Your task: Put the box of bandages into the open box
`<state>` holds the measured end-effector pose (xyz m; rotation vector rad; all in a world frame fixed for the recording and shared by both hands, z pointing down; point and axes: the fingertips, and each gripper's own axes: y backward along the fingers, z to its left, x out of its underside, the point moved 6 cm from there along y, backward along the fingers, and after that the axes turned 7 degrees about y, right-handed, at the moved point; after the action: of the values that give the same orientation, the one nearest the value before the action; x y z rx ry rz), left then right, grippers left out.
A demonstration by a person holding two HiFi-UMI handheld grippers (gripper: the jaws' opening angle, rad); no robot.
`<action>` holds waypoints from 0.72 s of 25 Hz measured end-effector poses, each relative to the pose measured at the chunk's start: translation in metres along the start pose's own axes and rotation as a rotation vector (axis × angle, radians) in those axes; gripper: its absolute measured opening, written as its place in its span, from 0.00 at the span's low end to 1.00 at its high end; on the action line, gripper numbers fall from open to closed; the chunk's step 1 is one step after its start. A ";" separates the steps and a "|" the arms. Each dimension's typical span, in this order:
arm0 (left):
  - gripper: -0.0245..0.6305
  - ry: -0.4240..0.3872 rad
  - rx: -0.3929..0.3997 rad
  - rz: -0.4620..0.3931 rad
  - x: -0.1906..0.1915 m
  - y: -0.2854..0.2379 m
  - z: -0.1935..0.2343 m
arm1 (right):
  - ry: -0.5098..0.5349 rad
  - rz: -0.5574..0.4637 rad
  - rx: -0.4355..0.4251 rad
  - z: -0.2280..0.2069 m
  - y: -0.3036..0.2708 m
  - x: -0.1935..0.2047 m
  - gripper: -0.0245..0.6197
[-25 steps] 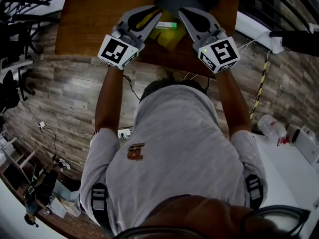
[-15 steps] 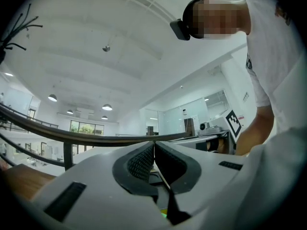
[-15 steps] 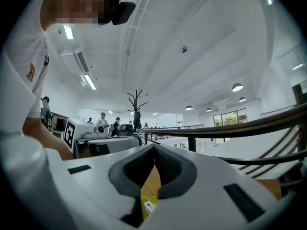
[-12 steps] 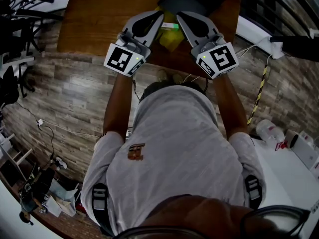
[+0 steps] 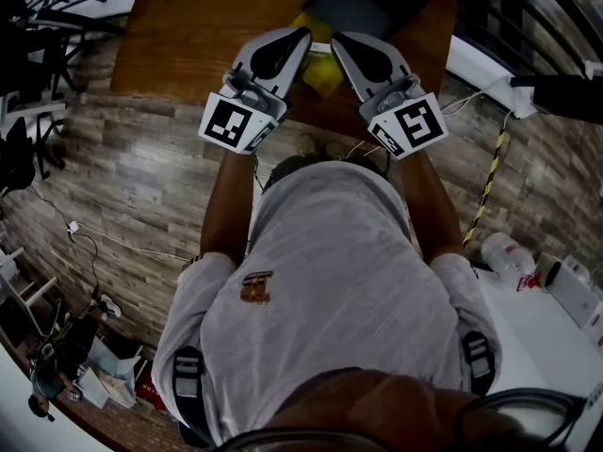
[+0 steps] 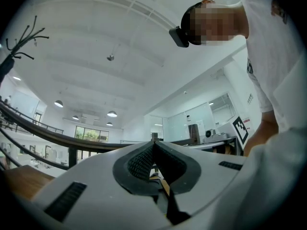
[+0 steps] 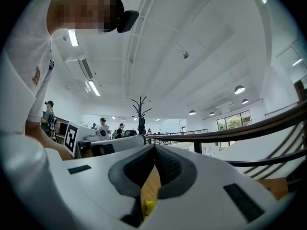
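Item: box of bandages, which we judge light, stiff card, best pinched across its narrow sides, seemingly hidden at upper centre of the head view between left gripper (image 5: 300,36) and right gripper (image 5: 337,40), both pressed together on nothing.

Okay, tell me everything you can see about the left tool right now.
The left tool has a light grey, plastic-looking body, two long jaws lined with dark ribbed pads, and a cube with a black-and-white square marker at its rear. The jaws are shut, tips together, nothing between them. It is held over the wooden table, angled toward a yellow object; whether it touches that is unclear.
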<state>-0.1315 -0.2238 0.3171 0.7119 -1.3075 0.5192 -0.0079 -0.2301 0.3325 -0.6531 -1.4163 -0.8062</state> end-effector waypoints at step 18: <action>0.07 -0.020 -0.027 -0.001 -0.001 0.024 -0.017 | 0.020 -0.022 -0.018 0.020 0.011 -0.005 0.09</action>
<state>-0.1369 -0.1950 0.3182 0.6972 -1.3307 0.4937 -0.0107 -0.2072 0.3295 -0.6425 -1.4013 -0.8413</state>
